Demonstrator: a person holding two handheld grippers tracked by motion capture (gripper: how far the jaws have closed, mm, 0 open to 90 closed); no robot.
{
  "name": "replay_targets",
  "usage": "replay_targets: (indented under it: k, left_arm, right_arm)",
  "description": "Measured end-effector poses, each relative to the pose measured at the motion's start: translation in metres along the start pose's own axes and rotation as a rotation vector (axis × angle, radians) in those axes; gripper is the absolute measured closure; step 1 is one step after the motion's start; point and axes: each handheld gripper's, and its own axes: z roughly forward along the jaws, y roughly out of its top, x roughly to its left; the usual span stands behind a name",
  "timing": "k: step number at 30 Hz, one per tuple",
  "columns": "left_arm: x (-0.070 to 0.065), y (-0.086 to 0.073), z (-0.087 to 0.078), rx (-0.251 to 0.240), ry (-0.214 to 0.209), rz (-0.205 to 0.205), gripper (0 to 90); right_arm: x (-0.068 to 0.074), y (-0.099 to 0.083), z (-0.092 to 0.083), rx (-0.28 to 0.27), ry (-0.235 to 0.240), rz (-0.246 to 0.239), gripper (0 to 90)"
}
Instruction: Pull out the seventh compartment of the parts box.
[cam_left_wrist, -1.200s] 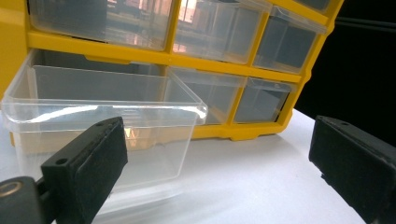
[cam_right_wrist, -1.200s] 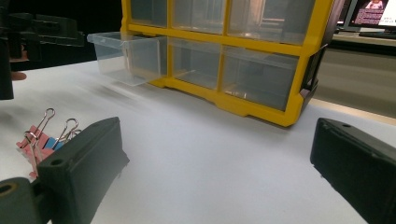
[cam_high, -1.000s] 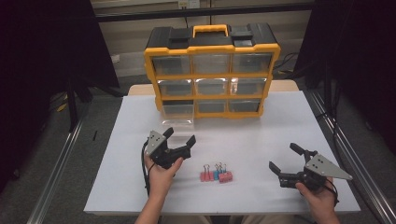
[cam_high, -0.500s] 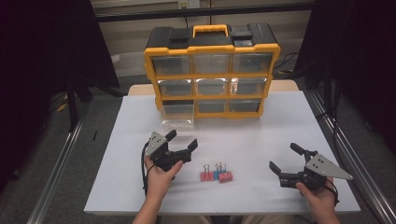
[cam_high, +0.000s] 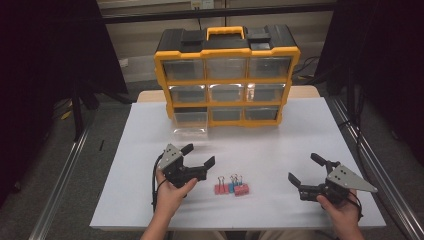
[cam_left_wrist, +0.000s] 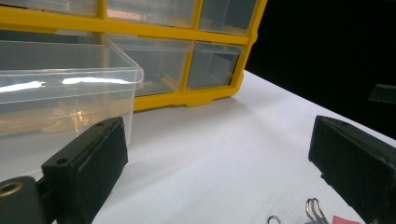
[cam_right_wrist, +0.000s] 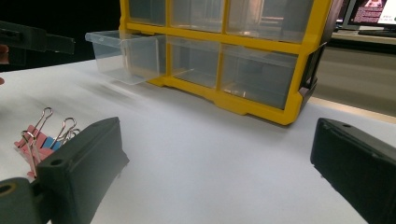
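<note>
Two hand-held grippers rest low over a white table, either side of a small cluster of binder clips.

The binder clips (cam_high: 232, 186), pink with one blue among them, lie on the table (cam_high: 280, 150) in front of the yellow drawer organizer (cam_high: 227, 75), well apart from it. The left gripper (cam_high: 196, 156) sits just left of the clips, jaws spread wide and holding nothing. The right gripper (cam_high: 306, 167) lies farther to the right of the clips, jaws likewise spread and empty. The organizer's bottom-left clear drawer (cam_high: 190, 121) stands pulled out toward the left gripper.
</note>
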Motion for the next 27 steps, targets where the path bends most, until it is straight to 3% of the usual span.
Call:
replay_targets:
  k: [2,3,4,6,7,9,10,11,13,15,16,18,19,21,25,27]
  left_arm:
    - [-0.001,0.001,-0.001,0.006,-0.013,0.002,4.7]
    - [0.0,0.0,-0.001,0.004,-0.039,0.016,4.8]
    - [-0.001,0.0,-0.002,0.021,-0.026,0.02,4.9]
    - [-0.005,-0.001,-0.001,-0.002,-0.011,-0.002,4.9]
    - [-0.003,0.0,-0.003,0.027,-0.038,0.024,5.0]
    - [-0.005,0.0,-0.002,0.011,-0.046,-0.004,5.1]
    - [-0.005,0.0,-0.003,0.019,-0.053,0.003,5.1]
    - [-0.007,-0.001,-0.002,0.0,-0.027,-0.005,5.1]
    - [-0.006,-0.001,-0.003,0.009,-0.05,-0.011,5.1]
    - [-0.008,-0.003,-0.002,0.005,-0.038,-0.019,5.1]
    - [-0.006,-0.003,-0.002,0.01,-0.079,-0.013,5.1]
    - [-0.007,-0.003,-0.002,0.017,-0.078,-0.005,5.1]
    - [-0.007,-0.003,-0.004,0.045,-0.072,0.013,5.1]
    - [-0.01,-0.003,-0.003,0.025,-0.059,-0.003,5.2]
    - [-0.012,-0.004,-0.002,0.036,-0.097,0.006,5.1]
    - [-0.012,-0.003,-0.003,0.066,-0.124,0.008,5.1]
  right_arm:
    - [0.0,0.0,0.0,0.001,0.002,0.002,2.2]
    - [0.0,0.0,0.0,0.002,0.002,0.001,2.2]
    - [0.0,0.0,0.0,0.002,0.005,0.004,2.2]
    - [0.0,0.0,0.0,0.0,0.006,0.002,2.2]
    - [0.0,0.0,0.0,-0.001,0.006,0.005,2.2]
    - [0.0,0.0,0.0,0.001,0.002,0.007,2.2]
    - [0.0,0.0,0.001,-0.001,0.004,0.005,2.2]
    - [0.0,0.0,0.001,0.002,0.005,0.005,2.2]
    - [0.0,0.0,0.001,0.0,0.003,0.007,2.2]
    - [0.0,0.0,0.0,-0.002,0.003,0.005,2.3]
    - [-0.001,0.0,0.001,-0.004,0.005,0.007,2.2]
    - [-0.001,0.0,0.001,0.002,0.001,0.011,2.2]
    - [-0.001,0.0,0.001,0.001,0.0,0.01,2.2]
    - [-0.001,0.0,0.001,-0.002,0.0,0.006,2.2]
    - [-0.002,0.0,0.001,-0.005,-0.001,0.009,2.0]
    - [-0.002,0.001,0.001,-0.002,0.001,0.014,2.0]
